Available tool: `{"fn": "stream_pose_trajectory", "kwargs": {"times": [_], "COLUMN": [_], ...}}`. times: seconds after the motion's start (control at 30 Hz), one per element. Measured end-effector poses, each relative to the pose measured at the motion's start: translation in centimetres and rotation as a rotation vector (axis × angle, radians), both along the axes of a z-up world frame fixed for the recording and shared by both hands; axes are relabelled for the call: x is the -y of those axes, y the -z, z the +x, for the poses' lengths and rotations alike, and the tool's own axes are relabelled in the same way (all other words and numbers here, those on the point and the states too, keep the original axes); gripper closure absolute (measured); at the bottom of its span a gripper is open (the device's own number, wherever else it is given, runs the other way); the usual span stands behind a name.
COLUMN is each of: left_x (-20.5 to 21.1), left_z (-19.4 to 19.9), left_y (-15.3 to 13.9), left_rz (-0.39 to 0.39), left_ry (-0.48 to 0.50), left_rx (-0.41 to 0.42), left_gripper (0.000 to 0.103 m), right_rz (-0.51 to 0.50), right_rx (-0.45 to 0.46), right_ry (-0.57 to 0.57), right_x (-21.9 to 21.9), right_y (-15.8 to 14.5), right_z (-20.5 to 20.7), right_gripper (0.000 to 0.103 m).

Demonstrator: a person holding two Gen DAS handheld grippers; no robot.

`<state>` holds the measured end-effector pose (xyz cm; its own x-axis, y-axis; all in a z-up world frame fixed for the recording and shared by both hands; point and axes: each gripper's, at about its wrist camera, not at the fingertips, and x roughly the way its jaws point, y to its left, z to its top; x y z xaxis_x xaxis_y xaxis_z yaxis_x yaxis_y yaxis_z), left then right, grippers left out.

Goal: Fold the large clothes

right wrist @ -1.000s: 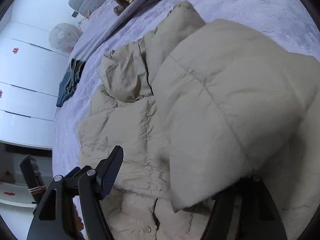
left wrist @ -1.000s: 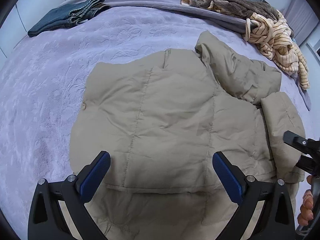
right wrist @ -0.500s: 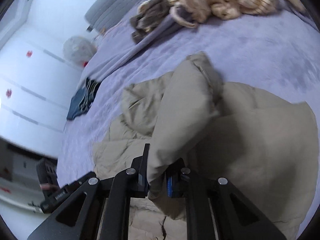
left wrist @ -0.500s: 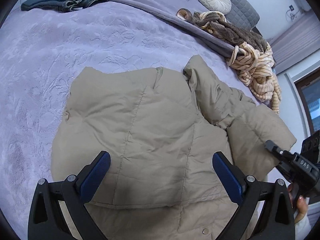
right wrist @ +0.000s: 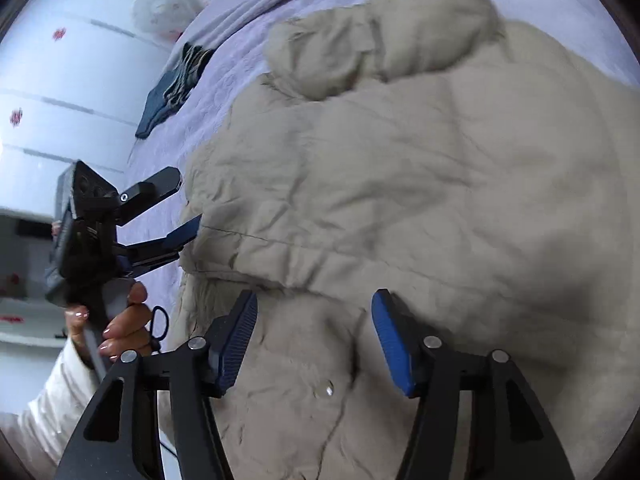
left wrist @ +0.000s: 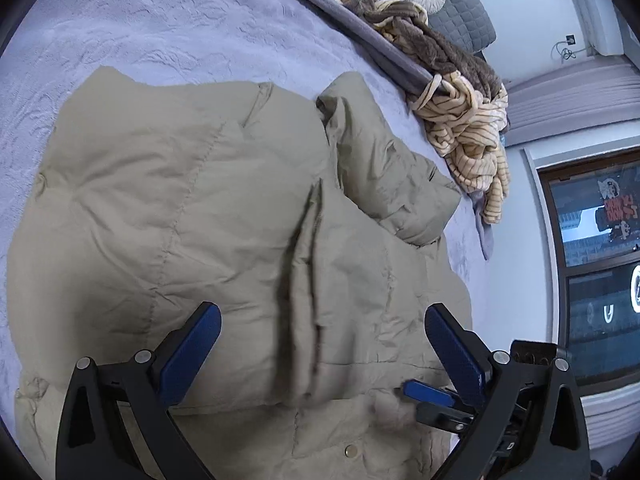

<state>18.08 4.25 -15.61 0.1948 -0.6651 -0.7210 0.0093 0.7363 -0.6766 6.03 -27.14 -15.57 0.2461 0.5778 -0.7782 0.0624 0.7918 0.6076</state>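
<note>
The big tan coat lies spread on the purple bed. The left gripper is wide open and empty. The right gripper is opening above the coat, holding nothing.

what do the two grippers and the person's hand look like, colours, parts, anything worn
Both grippers are black frames with silver screws and two fingers faced with ribbed blue pads: the left gripper and the right gripper match. The hand on the left gripper's handle has pale polished nails, comes out of a white sleeve, and a thin black cord loop hangs beside it.
</note>
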Motion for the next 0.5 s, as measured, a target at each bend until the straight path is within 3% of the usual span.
{"fn": "stream_pose_trajectory", "kwargs": {"times": [0.1,0.2,0.23,0.27,0.3,0.33,0.4,0.5], "left_x": [1.5,3.2,3.9,4.6,5.5,6.1,6.5,5.9], "left_z": [0.0,0.1,0.0,0.0,0.0,0.0,-0.2,-0.8], "left_y": [0.6,0.9,0.8,0.9,1.0,1.1,0.3,-2.4], "left_rz": [0.008,0.03,0.05,0.067,0.093,0.117,0.142,0.187], "left_ry": [0.035,0.079,0.097,0.121,0.153,0.173,0.175,0.164], "left_rx": [-0.006,-0.005,0.001,0.005,-0.004,-0.011,0.027,0.138], "left_gripper": [0.001,0.004,0.011,0.038,0.072,0.088,0.093,0.093], "right_rz": [0.09,0.181,0.225,0.276,0.313,0.353,0.358,0.293], "right_rx": [-0.087,-0.115,-0.11,-0.099,-0.088,-0.072,-0.048,0.019], "right_ry": [0.197,0.435,0.513,0.602,0.665,0.735,0.79,0.717], "right_x": [6.7,12.8,14.4,16.0,17.0,18.1,19.2,20.0], "right_y": [1.8,3.3,3.6,4.0,4.2,4.5,4.5,2.4], "right_z": [-4.0,-7.0,-7.7,-8.3,-8.5,-8.8,-8.2,-6.6], "right_gripper": [0.038,0.038,0.038,0.038,0.039,0.043,0.092,0.094]}}
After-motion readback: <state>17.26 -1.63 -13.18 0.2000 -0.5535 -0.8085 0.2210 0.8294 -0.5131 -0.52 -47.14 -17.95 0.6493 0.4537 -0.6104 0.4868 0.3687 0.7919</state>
